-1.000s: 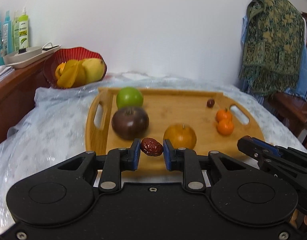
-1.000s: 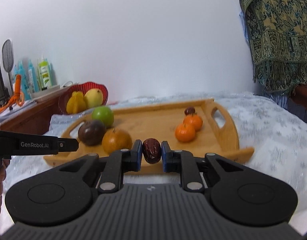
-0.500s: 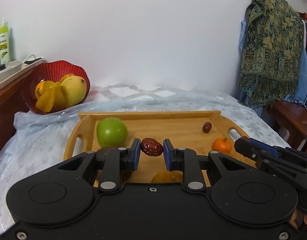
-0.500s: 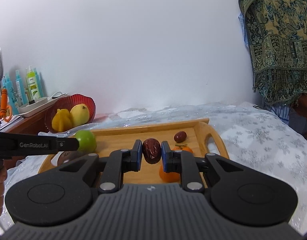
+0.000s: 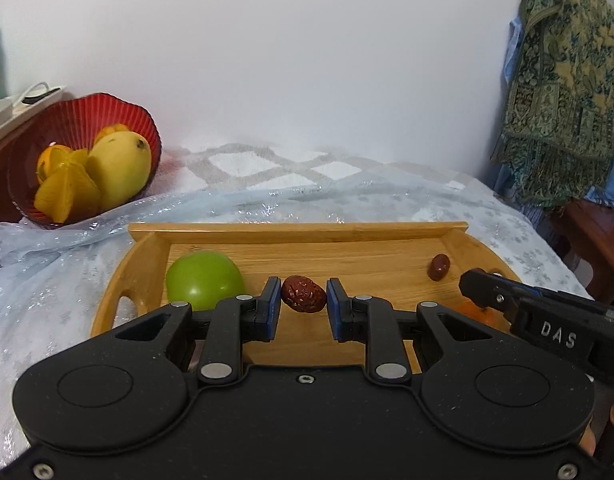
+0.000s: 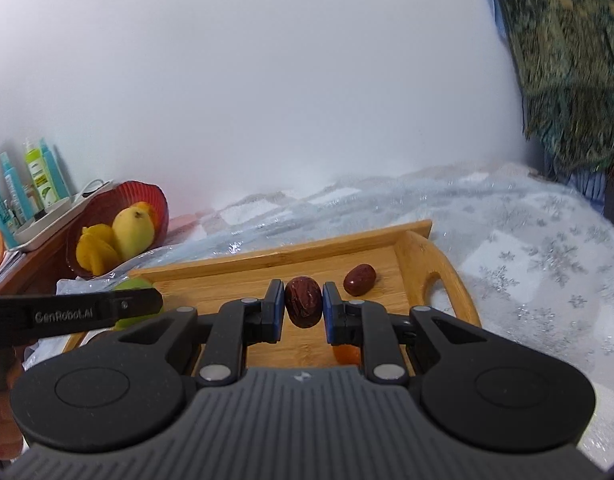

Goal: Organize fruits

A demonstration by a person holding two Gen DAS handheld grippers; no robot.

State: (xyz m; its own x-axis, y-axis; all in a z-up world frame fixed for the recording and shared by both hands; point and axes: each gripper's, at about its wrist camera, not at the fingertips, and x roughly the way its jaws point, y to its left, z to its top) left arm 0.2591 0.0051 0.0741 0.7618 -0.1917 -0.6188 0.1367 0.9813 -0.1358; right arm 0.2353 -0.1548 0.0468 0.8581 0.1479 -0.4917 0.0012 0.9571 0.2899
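My left gripper (image 5: pixel 303 300) is shut on a wrinkled red date (image 5: pixel 304 299) above the wooden tray (image 5: pixel 307 232). My right gripper (image 6: pixel 303 301) is shut on a second red date (image 6: pixel 303 301) over the tray (image 6: pixel 291 254). A third date (image 6: pixel 359 279) lies on the tray near its far right handle; it also shows in the left wrist view (image 5: pixel 439 267). A green apple (image 5: pixel 205 285) sits at the tray's left. An orange tangerine (image 6: pixel 345 354) is mostly hidden under my right gripper.
A red bowl (image 5: pixel 107 116) holding a mango (image 5: pixel 119 168) and star fruit (image 5: pixel 65 196) stands at the back left. Bottles (image 6: pixel 39 178) stand on a side shelf. A patterned cloth (image 5: pixel 563 92) hangs at the right. A snowflake tablecloth (image 6: pixel 547 256) lies under the tray.
Both grippers have risen and moved forward over the tray with their dates. The dark fruit, orange and tangerines have dropped out of sight below the grippers.
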